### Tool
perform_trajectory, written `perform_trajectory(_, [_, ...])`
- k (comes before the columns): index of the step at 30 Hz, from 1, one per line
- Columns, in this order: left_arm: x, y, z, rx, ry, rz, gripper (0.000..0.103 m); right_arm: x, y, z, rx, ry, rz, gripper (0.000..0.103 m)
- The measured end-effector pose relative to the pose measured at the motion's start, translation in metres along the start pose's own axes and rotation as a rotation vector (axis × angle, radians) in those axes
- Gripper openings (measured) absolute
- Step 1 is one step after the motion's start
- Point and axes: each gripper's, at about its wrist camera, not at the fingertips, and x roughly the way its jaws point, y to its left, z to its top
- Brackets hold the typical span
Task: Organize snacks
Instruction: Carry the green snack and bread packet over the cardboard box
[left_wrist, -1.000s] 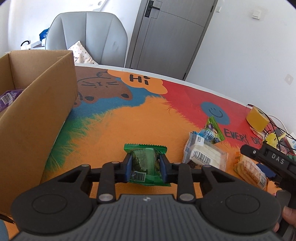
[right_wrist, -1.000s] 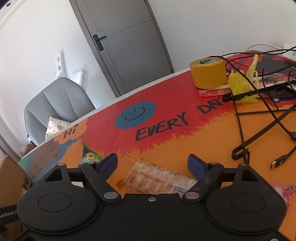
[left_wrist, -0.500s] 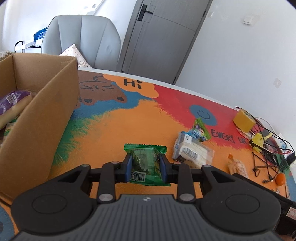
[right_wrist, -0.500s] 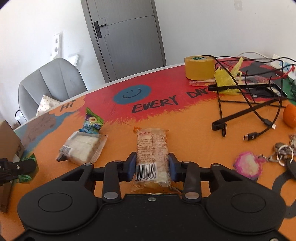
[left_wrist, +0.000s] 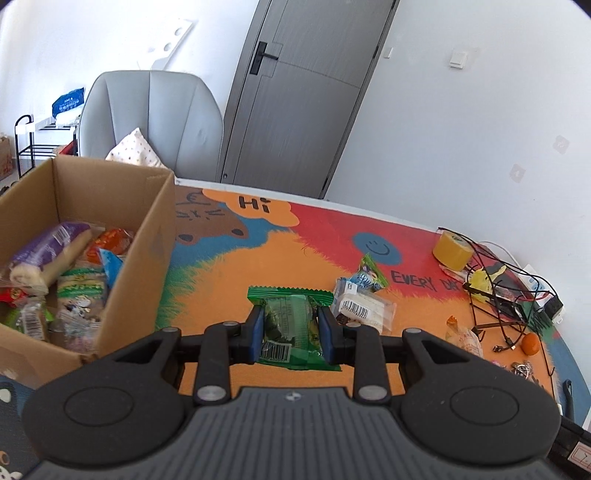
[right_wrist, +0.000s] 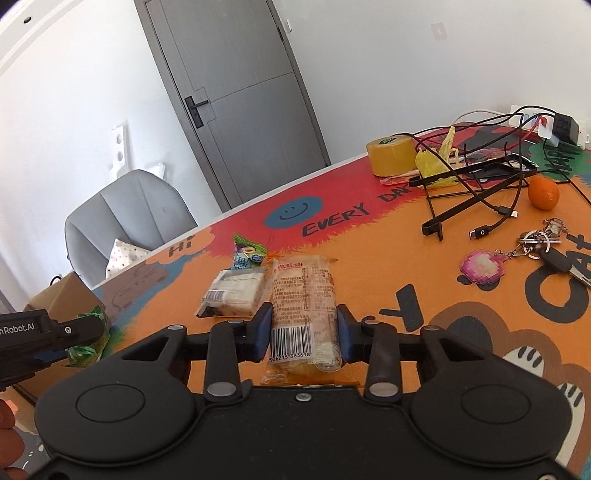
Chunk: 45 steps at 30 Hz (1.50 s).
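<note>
In the left wrist view my left gripper (left_wrist: 290, 328) is shut on a green snack packet (left_wrist: 288, 317), held above the colourful mat. An open cardboard box (left_wrist: 147, 258) stands just to its left, with several snacks inside. In the right wrist view my right gripper (right_wrist: 304, 328) is shut on a pale orange biscuit packet (right_wrist: 303, 291), barcode end towards the camera. On the mat beyond lie a white packet (right_wrist: 236, 291) and a small green-blue packet (right_wrist: 247, 254). The left gripper (right_wrist: 44, 332) with its green packet (right_wrist: 88, 343) shows at the left edge, near the box (right_wrist: 62, 299).
At the right of the table are a yellow tape roll (right_wrist: 391, 155), tangled cables with a black stand (right_wrist: 465, 195), an orange fruit (right_wrist: 543, 192), keys with a pink charm (right_wrist: 532, 247) and a power strip (right_wrist: 554, 125). A grey chair (left_wrist: 151, 122) stands behind the box.
My right gripper went from open around the orange packet to shut on it and has pulled back with it. My left gripper carried the green packet leftward and up, so the box's inside now shows.
</note>
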Motion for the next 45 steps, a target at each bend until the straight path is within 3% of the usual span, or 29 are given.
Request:
perform_trajectory(25, [-0.097, 0.043, 0.022, -0.031, -0.166, 0.011, 0.03, -0.064, 0.068, 0.004, -0.078, -0.106, 0.125, 0.037])
perform_trajectory(45, [-0.118, 0.125, 0.044, -0.124, -0.213, 0.098, 0.03, -0.051, 0.172, -0.003, -0.206, -0.084, 0.278, 0.037])
